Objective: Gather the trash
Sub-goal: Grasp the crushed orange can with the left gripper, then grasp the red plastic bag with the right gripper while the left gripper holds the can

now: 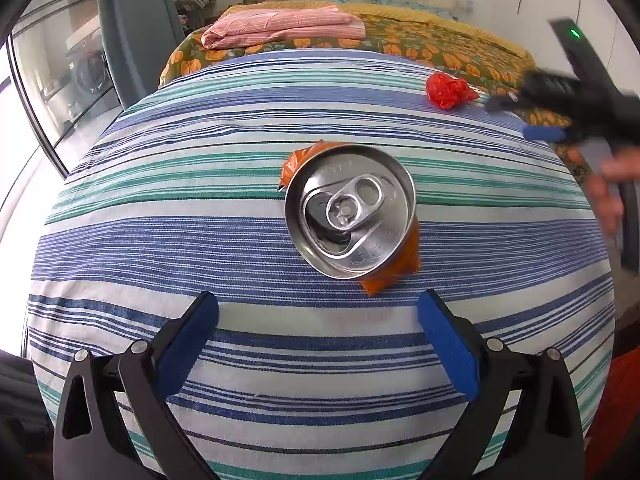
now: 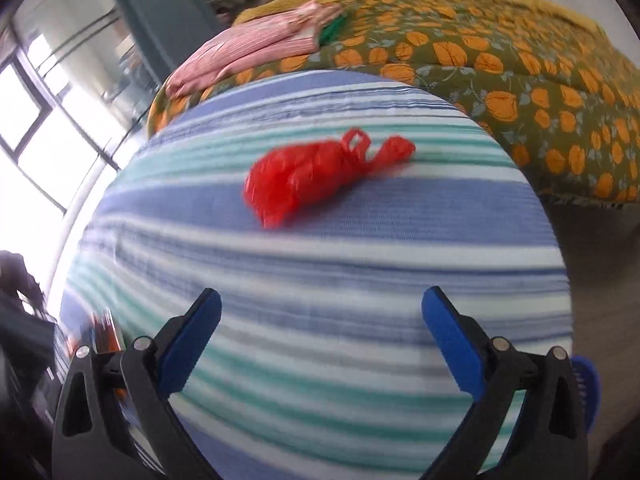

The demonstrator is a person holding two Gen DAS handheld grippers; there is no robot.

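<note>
A crushed orange drink can [image 1: 350,210] lies on the striped bedsheet [image 1: 160,240], silver top facing my left wrist camera. My left gripper [image 1: 318,312] is open and empty, hovering just short of the can. A crumpled red plastic bag [image 1: 448,90] lies farther back on the right; in the right wrist view the red bag [image 2: 316,174] lies ahead. My right gripper [image 2: 320,308] is open and empty, a short way from the bag. It also shows blurred in the left wrist view [image 1: 520,118].
A floral orange-and-green blanket [image 2: 540,92] covers the bed beyond the striped sheet. Folded pink cloth [image 1: 280,26] lies at the back. Glass doors [image 1: 52,80] stand at the left. The bed edge drops off at the right [image 2: 580,260].
</note>
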